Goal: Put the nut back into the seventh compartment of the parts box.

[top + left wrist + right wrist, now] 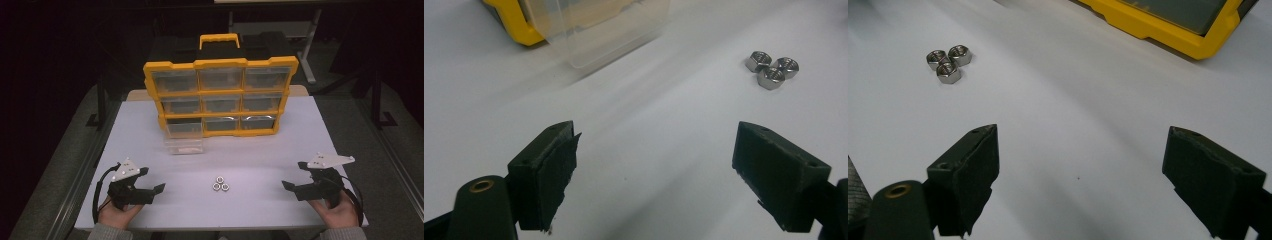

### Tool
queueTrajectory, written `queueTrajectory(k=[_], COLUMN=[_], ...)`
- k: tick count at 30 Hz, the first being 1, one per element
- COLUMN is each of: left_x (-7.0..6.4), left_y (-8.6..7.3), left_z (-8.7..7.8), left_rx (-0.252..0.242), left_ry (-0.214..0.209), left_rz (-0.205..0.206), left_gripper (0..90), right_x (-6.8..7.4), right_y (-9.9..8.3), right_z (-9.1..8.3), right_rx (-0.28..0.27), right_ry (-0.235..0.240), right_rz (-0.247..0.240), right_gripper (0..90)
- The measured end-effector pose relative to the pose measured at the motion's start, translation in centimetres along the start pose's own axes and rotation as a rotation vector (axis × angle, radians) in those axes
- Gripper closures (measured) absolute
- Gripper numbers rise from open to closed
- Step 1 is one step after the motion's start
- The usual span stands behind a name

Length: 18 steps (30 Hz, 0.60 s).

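Nearest the person, the left gripper (152,180) and the right gripper (294,175) rest at the front corners of the white table (300,135), both with jaws spread wide and holding nothing. Between them, well apart from each, lie three nuts (220,184): small, silvery, six-sided, touching in a tight cluster. Farther back a clear plastic drawer (184,145) sits on the table, just before the yellow organizer (220,95), which stands upright. What its drawers hold is hard to make out; the room behind is dark.

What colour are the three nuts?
Silver metal nuts; the left gripper view shows it best.
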<state>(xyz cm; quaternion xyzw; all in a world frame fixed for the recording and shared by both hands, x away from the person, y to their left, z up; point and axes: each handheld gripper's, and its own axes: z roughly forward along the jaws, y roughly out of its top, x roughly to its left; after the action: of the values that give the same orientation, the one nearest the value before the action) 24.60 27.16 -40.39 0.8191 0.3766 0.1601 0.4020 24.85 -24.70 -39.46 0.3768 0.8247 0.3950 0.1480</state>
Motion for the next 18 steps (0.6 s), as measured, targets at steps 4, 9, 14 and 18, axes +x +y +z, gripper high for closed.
queueTrajectory(k=[4, 9, 14, 18], left_x=[-0.09, -0.23, -0.22, -0.27], left_y=[0.04, -0.12, -0.19, -0.21], left_z=[0.03, 0.06, -0.07, -0.05], left_rx=[-0.004, -0.001, 0.002, 0.005], left_ry=[0.001, 0.0, 0.006, 0.005], left_rz=[0.008, -0.007, 0.016, 0.009], left_gripper=[17.6, 18.1, 18.0, 18.0], right_x=[0.02, 0.06, 0.08, 0.11], right_y=[-0.03, 0.0, 0.15, 0.12], right_z=[0.05, 0.28, 0.48, 0.6], right_rx=[0.003, 0.015, 0.012, 0.021], right_ry=[0.002, 0.003, 0.008, 0.012], right_rz=[0.001, -0.001, 0.0, -0.006], right_gripper=[14.2, 14.2, 14.4, 14.7])
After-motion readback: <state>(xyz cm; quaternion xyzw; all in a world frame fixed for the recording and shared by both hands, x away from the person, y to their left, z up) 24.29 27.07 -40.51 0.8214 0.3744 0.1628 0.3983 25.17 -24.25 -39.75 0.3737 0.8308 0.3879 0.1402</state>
